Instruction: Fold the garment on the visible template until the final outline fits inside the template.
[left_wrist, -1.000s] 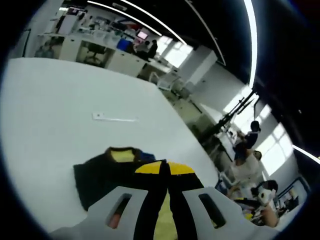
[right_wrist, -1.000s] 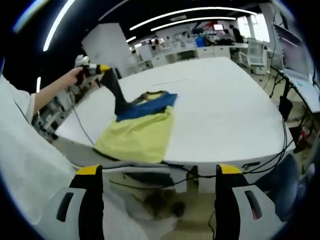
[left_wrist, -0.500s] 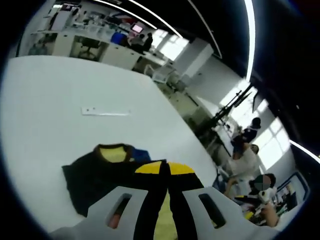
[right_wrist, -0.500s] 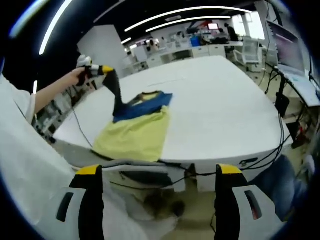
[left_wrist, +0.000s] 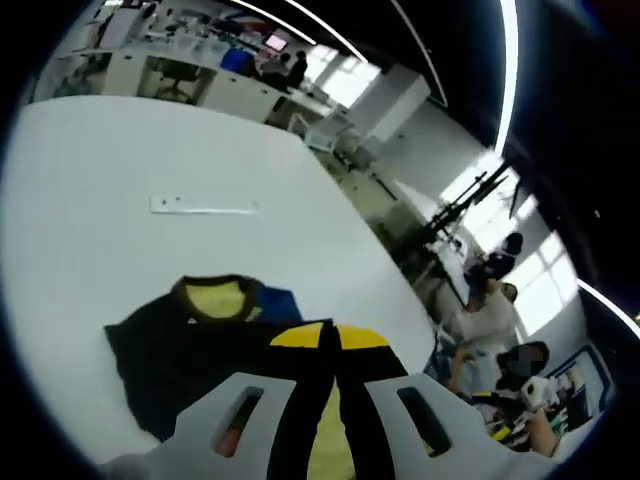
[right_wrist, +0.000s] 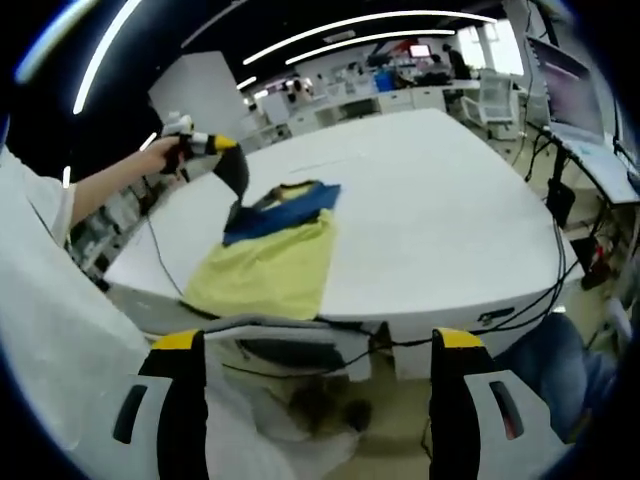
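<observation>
In the left gripper view, the left gripper (left_wrist: 328, 345) has its jaws pressed together on the dark sleeve of the shirt (left_wrist: 190, 340), which lies on the white table (left_wrist: 120, 160). In the right gripper view, the right gripper (right_wrist: 315, 385) has its jaws wide apart and holds nothing. The yellow, blue and black shirt (right_wrist: 270, 260) lies on the table (right_wrist: 430, 210). A hand (right_wrist: 165, 158) lifts the sleeve with the left gripper (right_wrist: 228, 150).
</observation>
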